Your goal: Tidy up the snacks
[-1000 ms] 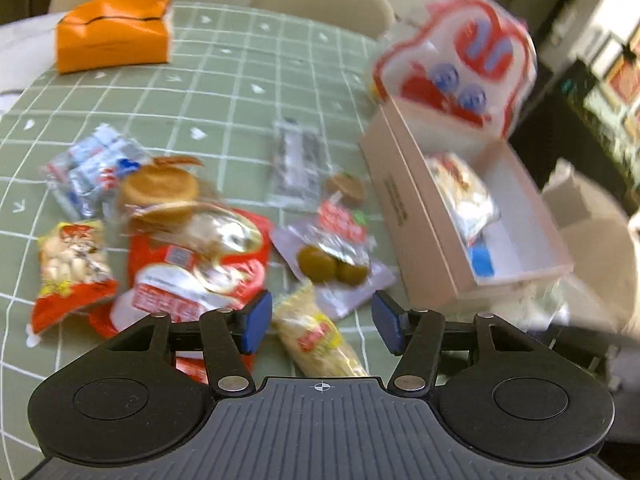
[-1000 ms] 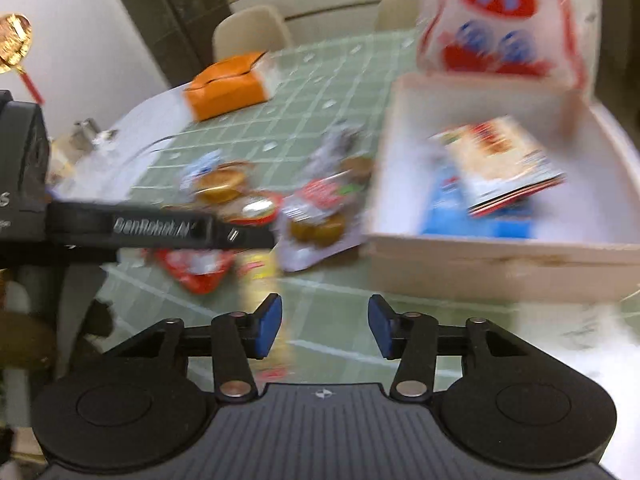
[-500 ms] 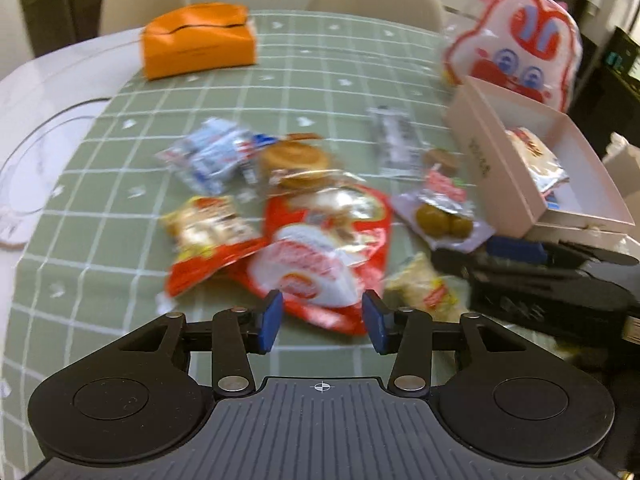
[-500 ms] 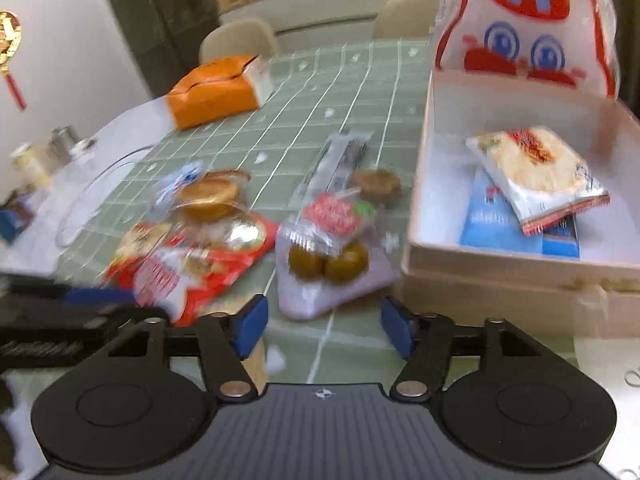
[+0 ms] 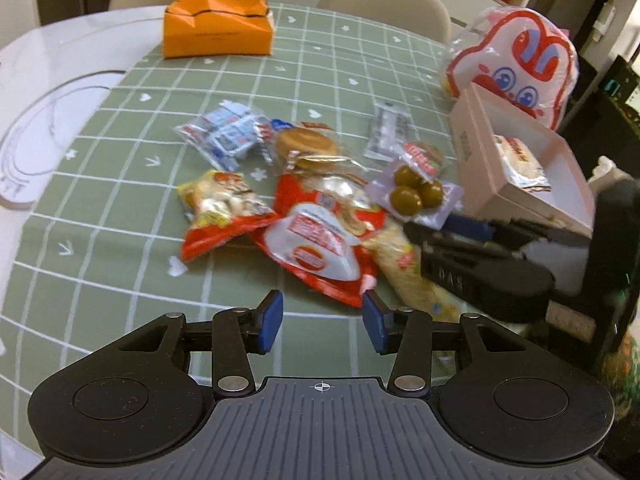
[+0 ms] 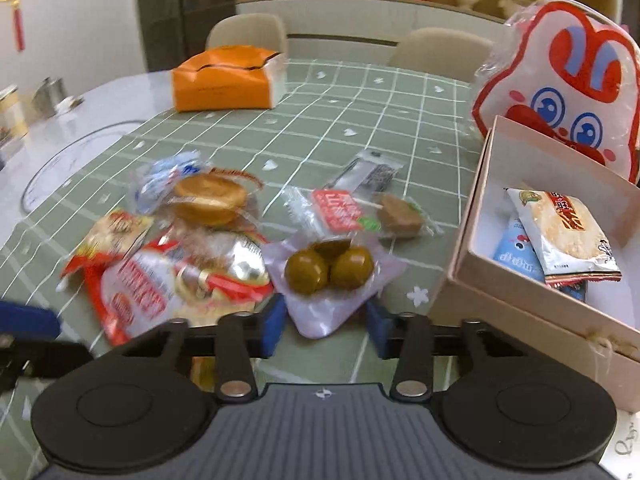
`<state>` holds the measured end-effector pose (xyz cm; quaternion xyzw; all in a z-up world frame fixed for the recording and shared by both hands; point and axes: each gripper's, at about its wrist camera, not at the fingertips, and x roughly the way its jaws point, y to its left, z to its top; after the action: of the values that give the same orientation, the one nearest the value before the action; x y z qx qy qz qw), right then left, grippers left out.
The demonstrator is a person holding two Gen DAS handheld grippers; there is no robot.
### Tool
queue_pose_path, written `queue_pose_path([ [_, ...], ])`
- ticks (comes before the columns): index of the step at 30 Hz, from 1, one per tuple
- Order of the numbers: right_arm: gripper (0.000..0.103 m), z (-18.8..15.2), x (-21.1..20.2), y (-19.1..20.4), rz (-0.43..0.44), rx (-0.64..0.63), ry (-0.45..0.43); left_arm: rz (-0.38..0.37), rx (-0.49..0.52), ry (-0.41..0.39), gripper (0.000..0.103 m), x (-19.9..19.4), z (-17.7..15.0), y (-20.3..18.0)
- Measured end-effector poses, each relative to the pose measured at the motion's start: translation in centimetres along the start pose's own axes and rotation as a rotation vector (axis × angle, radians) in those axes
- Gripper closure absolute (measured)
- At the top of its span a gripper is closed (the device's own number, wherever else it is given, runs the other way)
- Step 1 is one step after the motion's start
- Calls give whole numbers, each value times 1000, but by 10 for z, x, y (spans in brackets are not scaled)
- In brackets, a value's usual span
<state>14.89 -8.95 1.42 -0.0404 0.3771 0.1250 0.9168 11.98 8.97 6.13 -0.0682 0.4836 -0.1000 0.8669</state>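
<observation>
Several snack packets lie in a heap on the green checked cloth. A pale purple packet of green plums [image 6: 328,276] lies just beyond my open right gripper [image 6: 326,330], its near corner between the jaws. A big red and white bag [image 5: 320,240] lies just ahead of my open, empty left gripper [image 5: 322,322]. A pink box [image 6: 540,292] at the right holds a rice cracker pack [image 6: 564,236] and a blue packet [image 6: 516,248]. The right gripper also shows in the left wrist view [image 5: 460,232], by the box [image 5: 520,168].
An orange box [image 5: 216,30] stands at the far side. A rabbit-shaped bag [image 6: 560,84] stands behind the pink box. A bun pack [image 6: 208,198], a red-yellow bag [image 5: 224,208], a blue-white pack [image 5: 224,136] and a grey bar [image 6: 372,174] lie around. Chairs stand beyond the table.
My left gripper has drawn back and turned left, away from the yellow packet. My right gripper has moved forward and down to the plum packet, its corner now between the jaws.
</observation>
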Motion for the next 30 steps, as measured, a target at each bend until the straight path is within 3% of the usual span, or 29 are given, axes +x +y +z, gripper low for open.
queue_pose_path([
  [7, 78, -37, -46, -32, 60, 52, 40, -121, -9, 49, 55, 8, -8, -35],
  [9, 96, -52, -65, -44, 51, 68, 46, -142, 0, 60, 55, 14, -10, -48],
  [11, 96, -67, -79, -55, 45, 85, 67, -130, -4, 52, 55, 20, -9, -59],
  [14, 96, -92, -103, -69, 42, 102, 74, -51, 1, 7, 55, 31, -1, -70],
  [16, 89, -103, -117, -79, 34, 132, 76, -9, 7, -9, 54, 40, 4, -72],
  [18, 59, -110, -124, -89, 43, 173, 86, 12, 21, -3, 55, 50, 6, -77],
  [20, 45, -114, -129, -97, 35, 214, 77, 10, 38, 16, 60, 54, 3, -80],
  [21, 45, -115, -130, -99, 22, 227, 68, 12, 58, 17, 69, 53, -2, -84],
  [26, 44, -102, -117, -98, -12, 226, 43, -8, 98, 14, 70, 35, -28, -88],
  [30, 39, -71, -93, -85, 49, 228, 31, 17, 57, 10, 70, 13, -53, -74],
])
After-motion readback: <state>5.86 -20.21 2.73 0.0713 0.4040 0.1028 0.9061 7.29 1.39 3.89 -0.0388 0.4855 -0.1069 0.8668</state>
